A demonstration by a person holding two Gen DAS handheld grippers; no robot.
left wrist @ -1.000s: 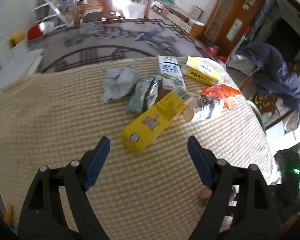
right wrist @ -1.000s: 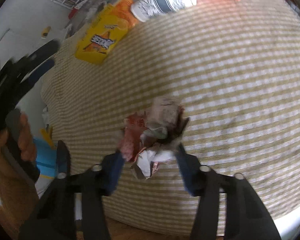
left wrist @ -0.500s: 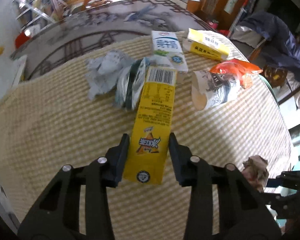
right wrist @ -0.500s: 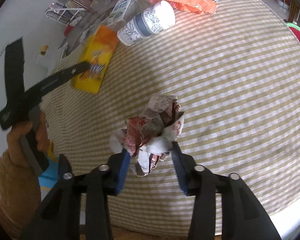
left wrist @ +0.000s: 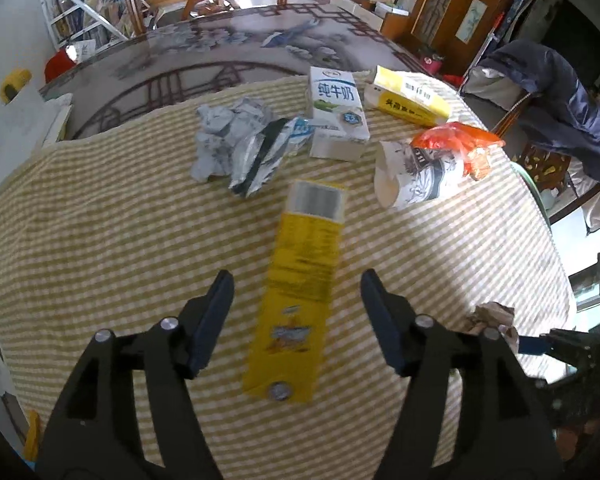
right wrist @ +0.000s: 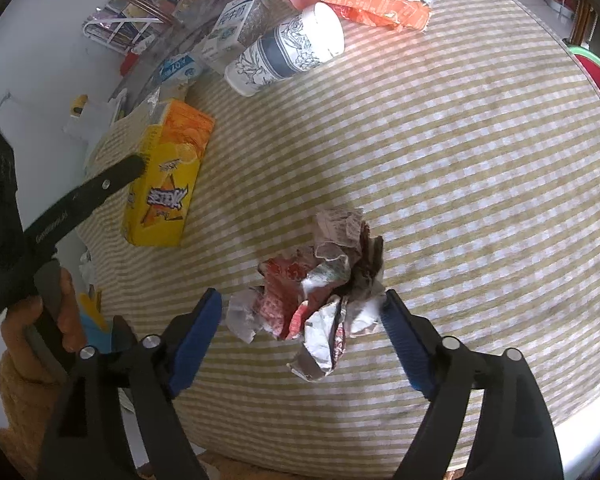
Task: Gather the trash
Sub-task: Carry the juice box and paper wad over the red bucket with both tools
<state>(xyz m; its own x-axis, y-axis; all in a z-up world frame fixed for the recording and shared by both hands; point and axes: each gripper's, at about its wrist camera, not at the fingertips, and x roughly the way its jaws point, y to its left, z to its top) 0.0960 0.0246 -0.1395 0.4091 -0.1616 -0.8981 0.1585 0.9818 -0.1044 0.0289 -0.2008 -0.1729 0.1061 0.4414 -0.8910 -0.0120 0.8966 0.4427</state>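
A long yellow snack box (left wrist: 308, 248) lies flat on the checked cloth, pointing away from me. My left gripper (left wrist: 297, 280) straddles its near half, its jaws opening, with clear gaps between the pads and the box. In the right wrist view a crumpled red-and-white wrapper (right wrist: 320, 292) rests on the cloth between the blue pads of my right gripper (right wrist: 302, 298). Those jaws are opening too, and the pads do not press on it. The same wrapper (left wrist: 494, 314) shows at the left view's lower right.
Behind the yellow box lie crumpled grey paper (left wrist: 228, 136), a foil bag (left wrist: 260, 156), a milk carton (left wrist: 336, 108), a tipped paper cup (left wrist: 416, 174), an orange packet (left wrist: 456, 140) and a second yellow box (left wrist: 408, 98). The round table's edge (right wrist: 580, 432) runs close by on the right.
The left jaws closed beside the yellow box, which swung to point straight away, then spread apart again. The right jaws widened off the crumpled wrapper, which stays on the cloth.
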